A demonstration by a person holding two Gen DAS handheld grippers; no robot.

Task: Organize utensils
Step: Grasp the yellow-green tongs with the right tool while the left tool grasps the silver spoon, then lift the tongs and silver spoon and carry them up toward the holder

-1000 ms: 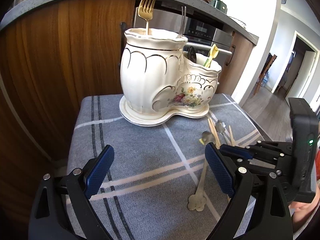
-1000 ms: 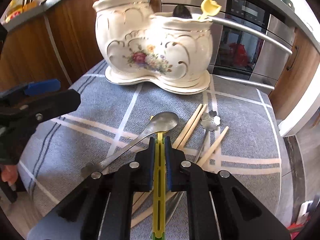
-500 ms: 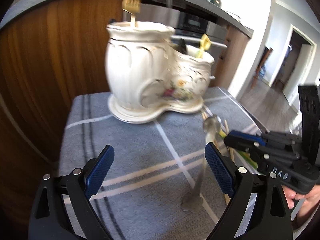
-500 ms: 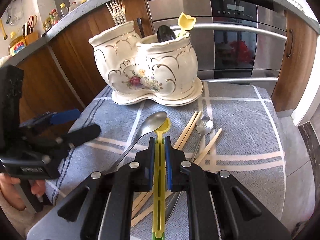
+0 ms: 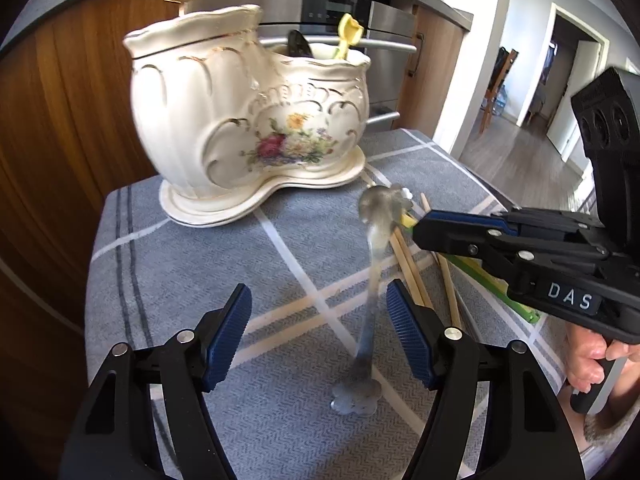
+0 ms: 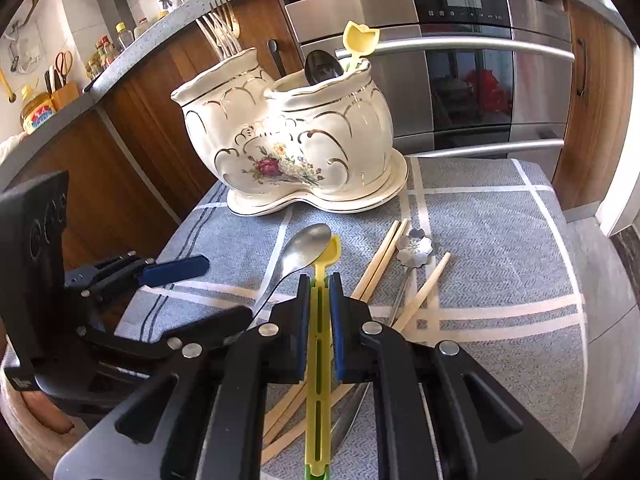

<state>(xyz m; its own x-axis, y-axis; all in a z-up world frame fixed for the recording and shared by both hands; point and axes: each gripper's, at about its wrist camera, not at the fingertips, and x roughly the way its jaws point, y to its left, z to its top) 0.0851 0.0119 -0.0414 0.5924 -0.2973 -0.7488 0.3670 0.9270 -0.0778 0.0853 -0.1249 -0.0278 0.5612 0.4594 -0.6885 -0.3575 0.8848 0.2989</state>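
Note:
A white floral ceramic utensil holder [image 5: 248, 120] [image 6: 288, 136] with two compartments stands at the back of the grey cloth [image 5: 192, 264]; forks stick out of the tall one, a black spoon and a yellow spoon [image 6: 360, 40] out of the low one. My right gripper [image 6: 320, 276] [image 5: 420, 228] is shut on a yellow plastic spoon [image 6: 320, 340] and holds it above the cloth. A silver spoon [image 5: 372, 280] [image 6: 296, 256], several chopsticks [image 6: 380, 260] and a flower-ended utensil [image 6: 416, 248] lie on the cloth. My left gripper [image 5: 320, 320] [image 6: 192, 284] is open, low over the silver spoon's handle.
Wooden cabinet fronts [image 5: 60, 100] and a steel oven [image 6: 460, 72] stand right behind the small table. The countertop [image 6: 100, 76] overhangs above. The cloth's edges drop off at left and right; a hallway [image 5: 540, 120] opens to the right.
My left gripper has moved forward and right, so that the silver spoon's handle now lies between its open fingers. My right gripper has lifted the yellow spoon higher and back.

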